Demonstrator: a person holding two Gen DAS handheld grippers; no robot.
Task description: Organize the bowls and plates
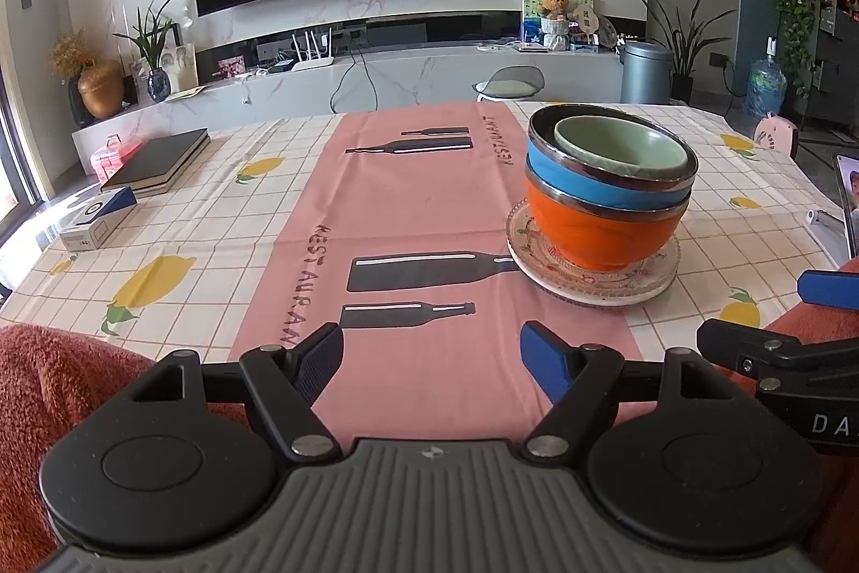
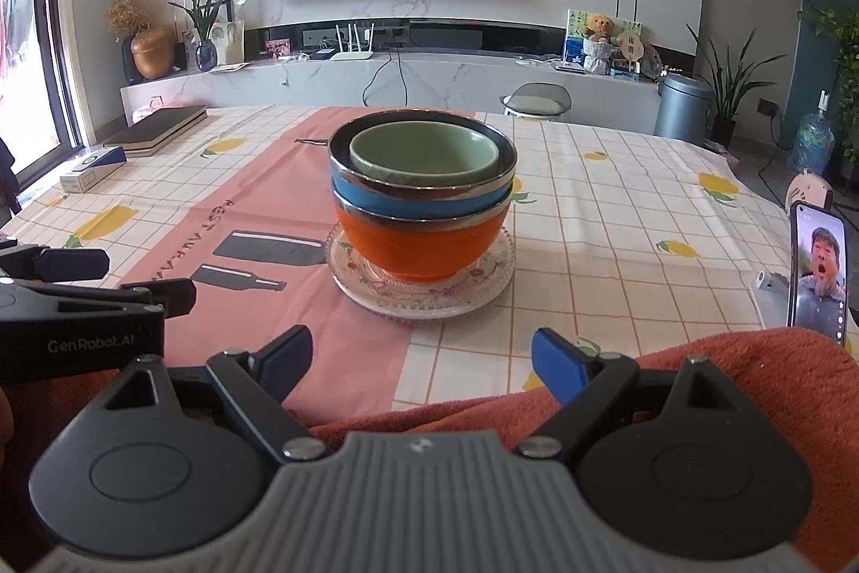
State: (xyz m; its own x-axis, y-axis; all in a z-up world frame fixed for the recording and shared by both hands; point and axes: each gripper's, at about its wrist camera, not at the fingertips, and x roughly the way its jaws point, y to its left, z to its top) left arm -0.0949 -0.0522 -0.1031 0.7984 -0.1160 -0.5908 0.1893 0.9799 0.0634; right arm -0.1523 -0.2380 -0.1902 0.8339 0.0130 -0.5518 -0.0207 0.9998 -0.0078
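A stack stands on the table: a green bowl (image 1: 623, 146) nested in a blue bowl (image 1: 590, 186), which sits in an orange bowl (image 1: 596, 232), all on a patterned glass plate (image 1: 537, 261) over a white plate. The same stack shows in the right wrist view, with the green bowl (image 2: 424, 157), blue bowl (image 2: 413, 205), orange bowl (image 2: 419, 251) and glass plate (image 2: 483, 285). My left gripper (image 1: 432, 355) is open and empty, short of the stack and to its left. My right gripper (image 2: 421, 355) is open and empty, in front of the stack.
A pink runner (image 1: 408, 208) lies along the checked lemon tablecloth (image 2: 617, 218). Books (image 1: 158, 162) and a small box (image 1: 94, 218) sit at the left side. A phone (image 2: 819, 272) stands upright at the right. An orange towel (image 2: 751, 390) covers the near edge.
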